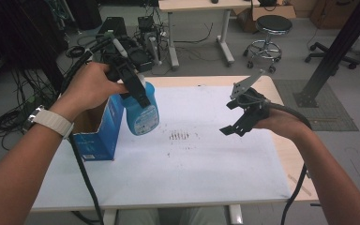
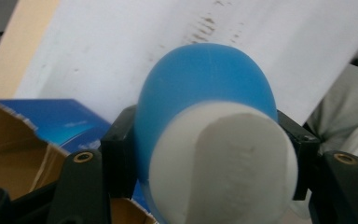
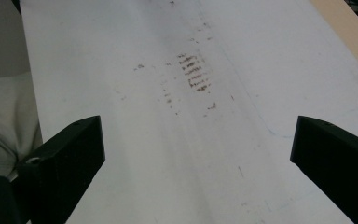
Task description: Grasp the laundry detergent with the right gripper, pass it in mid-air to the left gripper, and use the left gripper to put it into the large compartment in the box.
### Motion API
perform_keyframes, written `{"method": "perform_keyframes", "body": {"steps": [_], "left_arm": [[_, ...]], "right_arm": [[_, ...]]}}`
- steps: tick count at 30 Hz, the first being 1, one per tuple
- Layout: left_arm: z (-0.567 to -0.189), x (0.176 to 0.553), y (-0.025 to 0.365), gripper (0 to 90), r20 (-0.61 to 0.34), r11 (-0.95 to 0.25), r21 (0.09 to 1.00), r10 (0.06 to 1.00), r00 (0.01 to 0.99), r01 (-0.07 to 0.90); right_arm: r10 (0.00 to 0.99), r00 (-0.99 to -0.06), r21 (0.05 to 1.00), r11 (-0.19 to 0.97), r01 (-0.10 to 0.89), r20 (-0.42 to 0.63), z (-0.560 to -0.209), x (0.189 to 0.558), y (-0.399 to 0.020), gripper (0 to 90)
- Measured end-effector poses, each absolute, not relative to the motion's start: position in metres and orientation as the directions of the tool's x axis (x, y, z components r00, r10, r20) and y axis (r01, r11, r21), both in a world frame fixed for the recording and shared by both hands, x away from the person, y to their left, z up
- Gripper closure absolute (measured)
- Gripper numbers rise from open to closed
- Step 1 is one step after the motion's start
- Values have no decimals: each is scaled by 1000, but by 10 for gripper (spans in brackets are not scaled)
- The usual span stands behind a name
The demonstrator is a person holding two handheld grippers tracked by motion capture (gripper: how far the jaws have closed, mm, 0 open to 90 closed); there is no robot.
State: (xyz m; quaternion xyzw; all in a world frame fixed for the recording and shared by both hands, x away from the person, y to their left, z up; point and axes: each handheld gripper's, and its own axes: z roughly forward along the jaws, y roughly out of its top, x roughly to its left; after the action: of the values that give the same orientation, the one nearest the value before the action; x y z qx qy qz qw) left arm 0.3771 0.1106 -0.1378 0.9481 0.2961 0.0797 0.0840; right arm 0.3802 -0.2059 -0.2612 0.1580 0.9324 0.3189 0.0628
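Bottle: blue plastic bottle [image 1: 143, 110] with a white cap, held in the air over the table's left part, just beside the open blue carton [image 1: 98, 131].
Left gripper: left gripper [image 1: 138, 91] pinches the bottle near its top; in the left gripper view the jaws press both sides of the blue body [image 2: 205, 93] below the cap.
Right gripper: right gripper [image 1: 236, 117] spread wide, nothing between the jaws, above the white mat [image 1: 206, 159].
Handling: likely smooth, slippery, rounded; walls may give under pressure; weight unknown.
Best hold: across the body under the cap shoulder, as now.
Risk: swinging or slipping if tilted.
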Motion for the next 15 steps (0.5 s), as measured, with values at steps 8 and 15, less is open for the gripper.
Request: {"method": "perform_keyframes", "body": {"steps": [8,15], "left_arm": [[-117,385,126,380,124,-702,239,707,696,671],[-101,390,142,379,127,-591,276,804,581,758]], "right_arm": [[354,-934,572,776,266,-46,-253,382,-216,26],[352,-933,553,793,253,-78,-251,385,-219,25]]}}
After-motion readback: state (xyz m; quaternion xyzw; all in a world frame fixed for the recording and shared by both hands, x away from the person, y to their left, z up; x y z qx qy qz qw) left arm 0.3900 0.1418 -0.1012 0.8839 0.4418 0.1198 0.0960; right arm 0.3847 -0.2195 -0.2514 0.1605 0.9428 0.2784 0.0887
